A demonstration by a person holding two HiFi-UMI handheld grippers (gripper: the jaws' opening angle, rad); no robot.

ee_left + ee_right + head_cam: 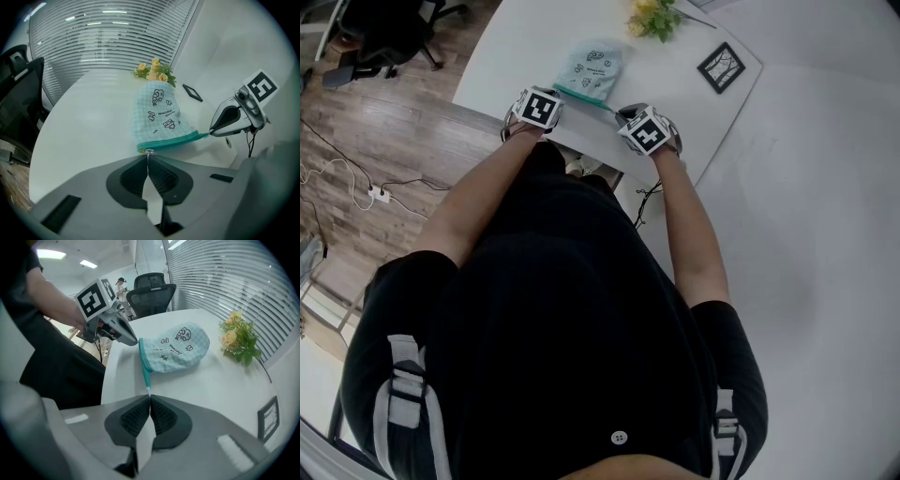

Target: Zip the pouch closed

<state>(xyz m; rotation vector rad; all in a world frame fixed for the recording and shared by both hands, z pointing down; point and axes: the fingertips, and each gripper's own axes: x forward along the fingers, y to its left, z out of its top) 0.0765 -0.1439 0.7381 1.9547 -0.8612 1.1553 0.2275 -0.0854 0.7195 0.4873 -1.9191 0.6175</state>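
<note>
Our left gripper (148, 157) is pinched shut on the small metal pull (149, 151) at one corner of the pouch (159, 115). Our right gripper (149, 397) is likewise closed tight, on the thin teal tail (146, 380) that runs out past the other corner. The pouch lies flat on the white surface (525, 47), near its front edge. Its body points away from us toward the flowers (654, 17), and its zip (171, 140) is the side nearest us.

What matters for the coming move is that the zip's long axis runs straight from one gripper to the other, left to right across our front. The band is drawn out in a line between them. Each gripper sits at its own end, so neither is nearer; the left has the pull, the right only anchors.

From what we can see, the teal band looks flat and closed along its length, and the pull sits at the left corner. We judge the zip is at or close to its end stop. Any further travel would go along that same line, away from the right gripper. We cannot tell whether a small gap is left under the pull.
</note>
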